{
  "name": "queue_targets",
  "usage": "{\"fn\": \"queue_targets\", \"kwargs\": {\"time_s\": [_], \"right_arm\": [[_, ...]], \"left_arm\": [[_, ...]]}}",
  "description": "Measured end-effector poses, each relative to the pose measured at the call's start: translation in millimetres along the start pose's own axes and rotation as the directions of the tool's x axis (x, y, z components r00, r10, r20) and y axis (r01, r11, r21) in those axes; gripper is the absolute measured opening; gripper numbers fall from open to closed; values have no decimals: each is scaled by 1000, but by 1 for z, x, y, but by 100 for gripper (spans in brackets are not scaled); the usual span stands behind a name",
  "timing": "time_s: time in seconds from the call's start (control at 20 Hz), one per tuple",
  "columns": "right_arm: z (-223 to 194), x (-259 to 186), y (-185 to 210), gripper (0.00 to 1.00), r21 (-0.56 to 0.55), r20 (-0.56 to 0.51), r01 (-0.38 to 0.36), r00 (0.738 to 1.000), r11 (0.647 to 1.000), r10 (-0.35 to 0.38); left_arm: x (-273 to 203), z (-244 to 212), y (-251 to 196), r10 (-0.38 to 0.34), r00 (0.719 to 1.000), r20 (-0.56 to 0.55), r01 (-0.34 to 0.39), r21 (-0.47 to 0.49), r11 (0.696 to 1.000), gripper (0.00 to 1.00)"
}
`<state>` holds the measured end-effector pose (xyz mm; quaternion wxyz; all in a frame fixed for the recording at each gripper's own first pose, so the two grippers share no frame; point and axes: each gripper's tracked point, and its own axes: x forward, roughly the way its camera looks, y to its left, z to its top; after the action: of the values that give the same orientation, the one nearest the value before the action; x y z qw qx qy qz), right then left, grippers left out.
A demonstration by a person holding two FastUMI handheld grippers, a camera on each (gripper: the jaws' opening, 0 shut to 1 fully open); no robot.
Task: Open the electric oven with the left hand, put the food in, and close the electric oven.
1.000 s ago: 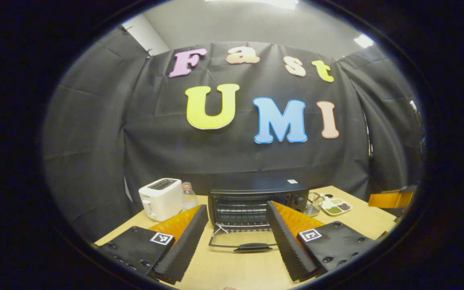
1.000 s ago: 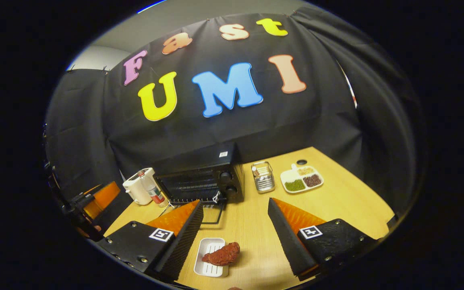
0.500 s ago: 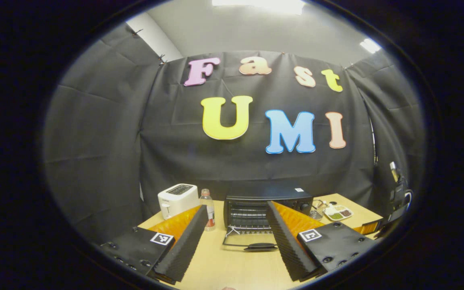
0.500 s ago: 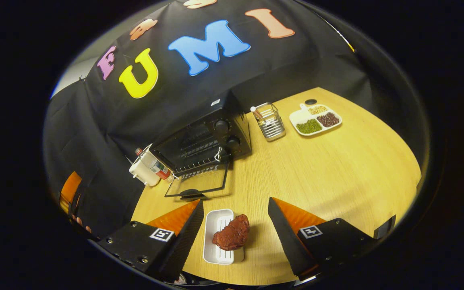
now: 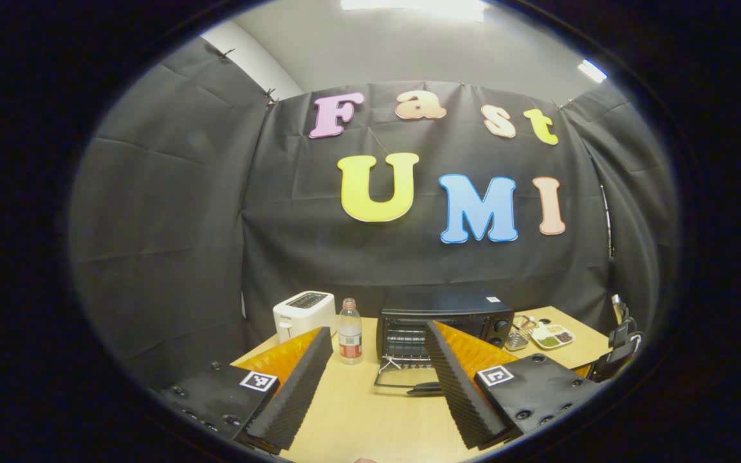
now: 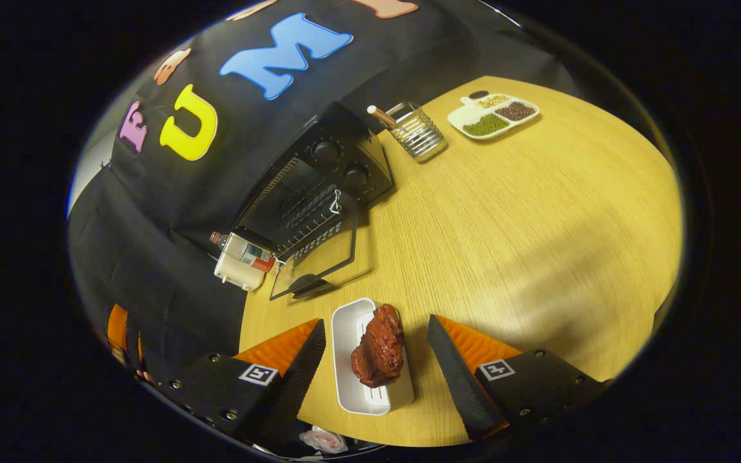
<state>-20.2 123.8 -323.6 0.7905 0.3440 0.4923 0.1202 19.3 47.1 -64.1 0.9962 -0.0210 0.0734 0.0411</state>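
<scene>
Two grippers are working at a wooden table. Left gripper is hovering wide open and empty, near the electric oven, whose door is lying folded down toward the near side. Right gripper is standing wide open, its fingers flanking but not touching the white tray carrying the food, just near of the open door. Judged step: opening is done; loading is beginning. Next, the right fingers would need closing on the tray or food, then carrying it far-left into the cavity.
</scene>
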Motion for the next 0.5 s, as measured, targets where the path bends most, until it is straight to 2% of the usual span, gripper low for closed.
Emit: {"fn": "queue_targets", "kwargs": {"time_s": [0.05,0.1,0.15,0.2,0.3,0.35,0.45,0.5], "right_arm": [[-5,3,0,97,27,-11,-6,1000,1000,6],[-6,3,-3,79,52,-24,-2,1000,999,3],[-13,7,-5,83,79,-39,5,999,997,-2],[-16,8,-4,75,106,-46,3,999,994,2],[-21,7,0,73,129,-65,-16,998,992,24],[-23,8,-6,73,125,-60,13,998,992,-5],[-22,9,-3,29,161,-59,26,998,987,-16],[-22,8,1,30,158,-60,6,998,987,4]], "left_arm": [[-1,-1,3,8,1000,-6,-8,0,1000,100],[1,-5,6,15,1000,-11,-15,-1,1000,100],[1,-6,9,19,1000,-16,-19,0,1000,100],[1,-6,12,23,1000,-19,-23,1,1000,100],[4,-7,15,27,999,-23,-27,0,1000,97],[5,-8,15,28,999,-23,-28,-2,1000,97],[8,-11,16,29,999,-28,-29,0,1000,100],[9,-13,16,28,999,-31,-28,2,1000,97]]}}
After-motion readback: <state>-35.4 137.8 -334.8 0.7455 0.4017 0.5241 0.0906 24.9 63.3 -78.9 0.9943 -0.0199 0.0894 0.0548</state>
